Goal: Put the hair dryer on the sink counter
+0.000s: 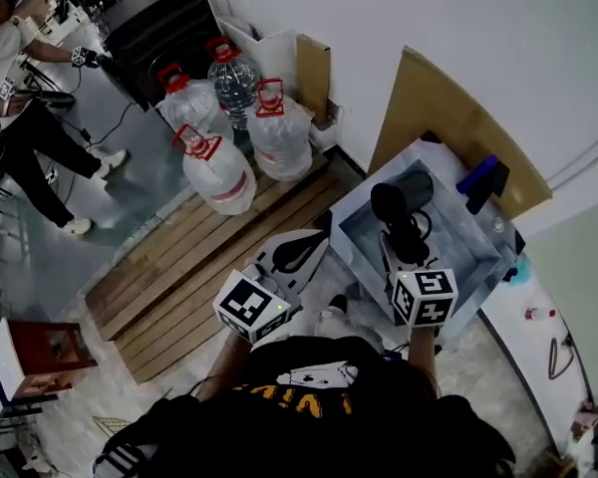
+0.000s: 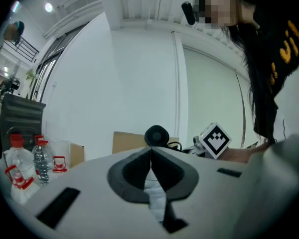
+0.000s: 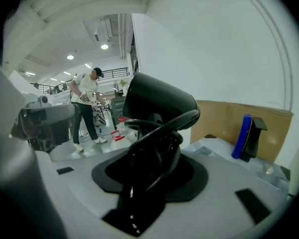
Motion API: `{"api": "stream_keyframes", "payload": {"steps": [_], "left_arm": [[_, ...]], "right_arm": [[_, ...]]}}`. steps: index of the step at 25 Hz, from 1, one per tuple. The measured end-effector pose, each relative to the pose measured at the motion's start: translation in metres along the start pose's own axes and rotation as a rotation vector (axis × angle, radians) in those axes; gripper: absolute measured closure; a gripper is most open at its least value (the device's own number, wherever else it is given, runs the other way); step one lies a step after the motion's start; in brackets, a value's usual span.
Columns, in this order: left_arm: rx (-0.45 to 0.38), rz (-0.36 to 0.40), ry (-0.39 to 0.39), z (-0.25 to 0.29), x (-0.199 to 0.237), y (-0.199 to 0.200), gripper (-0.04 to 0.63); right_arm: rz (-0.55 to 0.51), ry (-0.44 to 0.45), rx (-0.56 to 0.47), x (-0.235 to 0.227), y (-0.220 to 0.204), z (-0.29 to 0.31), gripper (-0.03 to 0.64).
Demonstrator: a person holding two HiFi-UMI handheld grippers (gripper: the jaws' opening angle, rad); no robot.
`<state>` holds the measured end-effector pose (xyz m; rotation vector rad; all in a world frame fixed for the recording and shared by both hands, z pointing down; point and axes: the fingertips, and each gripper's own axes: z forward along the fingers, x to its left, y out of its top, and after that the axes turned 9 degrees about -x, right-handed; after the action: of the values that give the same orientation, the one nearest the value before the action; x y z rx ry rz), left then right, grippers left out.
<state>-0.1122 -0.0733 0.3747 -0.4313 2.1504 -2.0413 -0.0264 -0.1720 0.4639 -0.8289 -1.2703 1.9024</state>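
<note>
Black hair dryer (image 1: 403, 199), cord wrapped round it, clamped in my right gripper (image 1: 406, 257) over the sink counter (image 1: 351, 212) basin; left gripper (image 1: 297, 252) jaws together, empty. Step: carrying. Next: lower onto flat rim, let go

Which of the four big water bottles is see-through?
The farthest bottle in the head view, at the back of the group. Its sides are clear and bluish, while the other three bottles look milky white.

My left gripper (image 2: 150, 152) reaches forward with its jaws pressed together on nothing. Beside it, my right gripper (image 3: 157, 143) has its jaws clamped around the hair dryer (image 3: 159, 101).
</note>
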Motion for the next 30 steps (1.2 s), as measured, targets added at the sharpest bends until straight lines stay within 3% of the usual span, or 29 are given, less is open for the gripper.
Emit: {"api": "stream_keyframes", "payload": {"steps": [13, 20, 30], "left_arm": [[0.078, -0.012, -0.077, 0.073, 0.011, -0.019, 0.588], [0.081, -0.033, -0.183, 0.1, 0.008, -0.022, 0.588], [0.091, -0.02, -0.293, 0.128, 0.044, -0.018, 0.588]], "right_arm": [[0.1, -0.135, 0.021, -0.097, -0.022, 0.05, 0.448], [0.195, -0.226, 0.04, -0.13, -0.035, 0.081, 0.448], [0.36, -0.43, 0.071, -0.192, -0.052, 0.128, 0.448]]}}
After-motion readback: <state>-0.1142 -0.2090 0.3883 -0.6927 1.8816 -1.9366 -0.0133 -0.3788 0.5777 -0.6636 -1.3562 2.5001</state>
